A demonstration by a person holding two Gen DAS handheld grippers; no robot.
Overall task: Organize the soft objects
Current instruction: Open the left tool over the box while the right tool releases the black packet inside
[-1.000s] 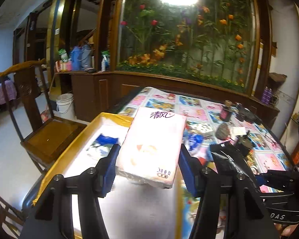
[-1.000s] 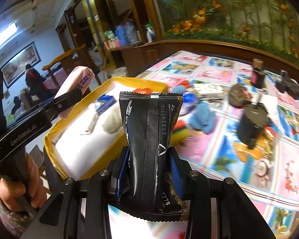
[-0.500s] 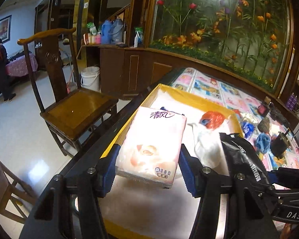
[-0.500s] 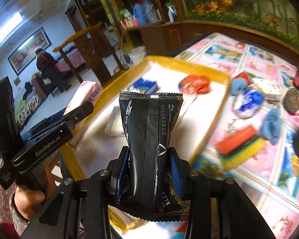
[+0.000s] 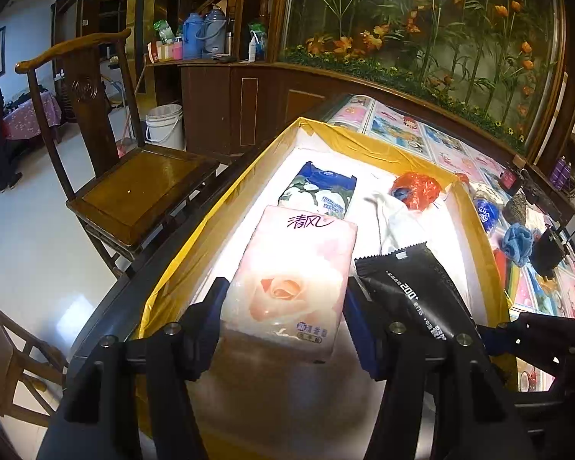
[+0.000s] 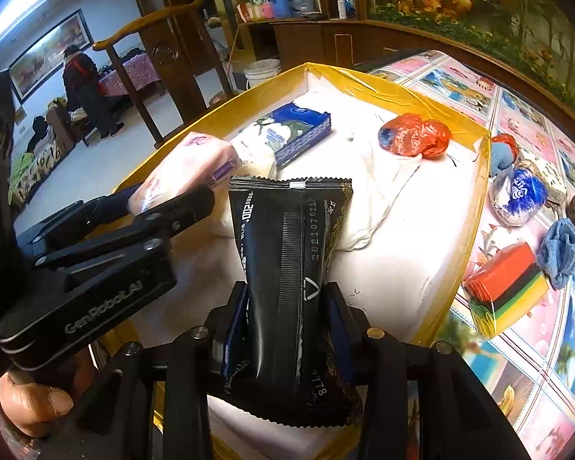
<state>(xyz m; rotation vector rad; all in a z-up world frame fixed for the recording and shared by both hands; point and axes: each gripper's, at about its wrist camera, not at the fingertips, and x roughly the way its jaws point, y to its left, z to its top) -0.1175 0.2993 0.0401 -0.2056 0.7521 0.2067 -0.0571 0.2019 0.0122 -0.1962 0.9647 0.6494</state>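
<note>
Two grippers, each clenched on one pack. Left gripper (image 5: 283, 322): grasps one pink pack (image 5: 293, 280) of tissues, rose print, between its blue pads, lower centre of the left view; the pack juts forward over the near end of the tray (image 5: 218, 207). Right gripper (image 6: 287, 329): grasps one black pack (image 6: 291, 268) upright, pinched at its lower half, lower centre of the right view, also over the tray's near end. One tray, yellow rim, white inside, holding three items: one blue pack (image 5: 318, 193) at frame centre, one white cloth (image 5: 393, 222) to its right, one red bag (image 5: 416, 189) at the tray's far right corner. Table (image 6: 517, 352) to the right of the tray: one striped sponge (image 6: 506, 287), one blue cloth (image 6: 559, 251), one blue-and-white bag (image 6: 517, 193). One wooden chair (image 5: 107, 176), left of frame. Right view only: the hand (image 6: 34, 398) on the left gripper's handle at lower left, a person standing at upper left beneath a wall painting, and the black pack's back seam. Left view only: the pink pack's printed face and the flower wall at upper right.
</note>
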